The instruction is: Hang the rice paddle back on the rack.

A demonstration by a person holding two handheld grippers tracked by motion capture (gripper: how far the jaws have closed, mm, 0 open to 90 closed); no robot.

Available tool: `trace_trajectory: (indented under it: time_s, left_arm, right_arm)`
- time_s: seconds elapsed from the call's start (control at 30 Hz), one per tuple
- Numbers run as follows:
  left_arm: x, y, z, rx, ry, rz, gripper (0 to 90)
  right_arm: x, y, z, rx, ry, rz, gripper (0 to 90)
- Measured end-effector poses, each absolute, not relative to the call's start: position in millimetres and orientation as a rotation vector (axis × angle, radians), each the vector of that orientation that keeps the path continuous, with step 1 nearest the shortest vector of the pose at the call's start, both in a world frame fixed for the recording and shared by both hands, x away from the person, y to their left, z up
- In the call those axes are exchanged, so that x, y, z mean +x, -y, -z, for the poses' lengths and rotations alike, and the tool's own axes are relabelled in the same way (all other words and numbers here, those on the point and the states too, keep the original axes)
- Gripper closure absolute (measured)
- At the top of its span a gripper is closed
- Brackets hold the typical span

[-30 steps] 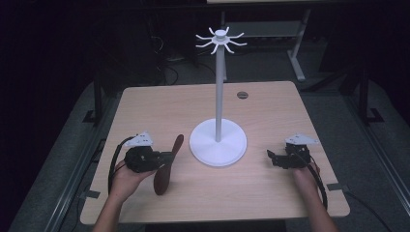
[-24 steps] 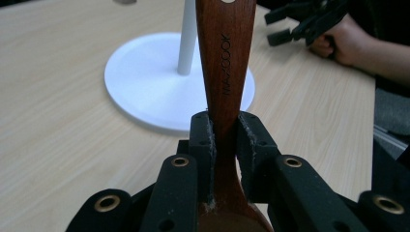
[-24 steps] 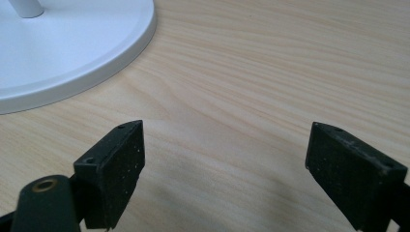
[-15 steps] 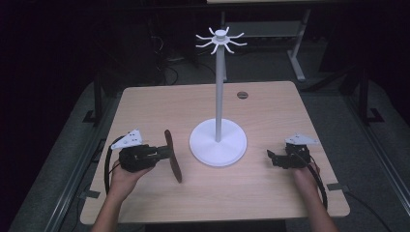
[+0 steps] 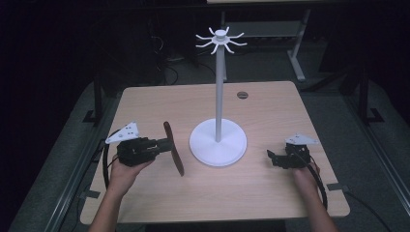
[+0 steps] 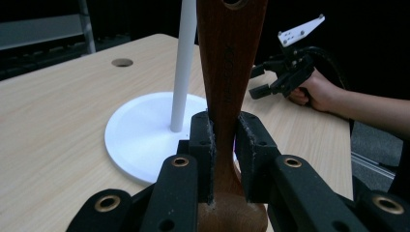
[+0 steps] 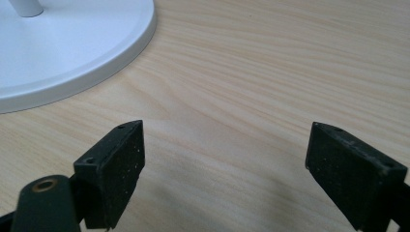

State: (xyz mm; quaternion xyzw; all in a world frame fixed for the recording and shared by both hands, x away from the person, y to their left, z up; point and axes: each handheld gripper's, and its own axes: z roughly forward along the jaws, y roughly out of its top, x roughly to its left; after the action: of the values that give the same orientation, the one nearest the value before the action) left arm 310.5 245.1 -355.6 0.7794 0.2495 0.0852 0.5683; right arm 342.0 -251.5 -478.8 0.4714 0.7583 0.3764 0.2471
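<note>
Left gripper point(image 5: 162, 145), lower left of the high view, is clamped on the neck of a wooden spoon point(image 5: 173, 148) held upright, likely for hanging on the stand point(image 5: 218, 142); right gripper point(image 5: 273, 157) rests wide open, empty.

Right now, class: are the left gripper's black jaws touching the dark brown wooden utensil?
Touching. The left gripper view shows the left gripper with both pads pressed against the brown wooden utensil handle, no gap.

One wooden utensil point(image 5: 173, 149), one white stand point(image 5: 218, 140) — two grippers, one table point(image 5: 270, 106).
</note>
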Motion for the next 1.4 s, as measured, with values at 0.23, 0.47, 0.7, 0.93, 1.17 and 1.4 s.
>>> trace_trajectory:
  time_s: [0.23,0.47,0.7,0.93,1.17,1.4]
  left_arm:
    - [316,-244,335,1.799,-0.560,-0.199,77.5]
    - [323,-237,312,1.800,-0.517,-0.212,77.5]
    - [333,-229,291,1.793,-0.490,-0.223,77.5]
    - [346,-217,268,1.802,-0.459,-0.233,77.5]
    - [358,-206,245,1.811,-0.430,-0.244,77.5]
    - [370,-197,222,1.809,-0.399,-0.257,77.5]
  right_arm:
    - [342,252,479,1.279,-2.068,-1.022,13.4]
    - [342,252,479,1.280,-2.068,-1.024,13.4]
    - [342,252,479,1.279,-2.069,-1.025,13.4]
    - [342,252,479,1.279,-2.069,-1.024,13.4]
    - [342,252,479,1.286,-2.067,-1.028,13.4]
    - [342,252,479,1.284,-2.067,-1.028,13.4]
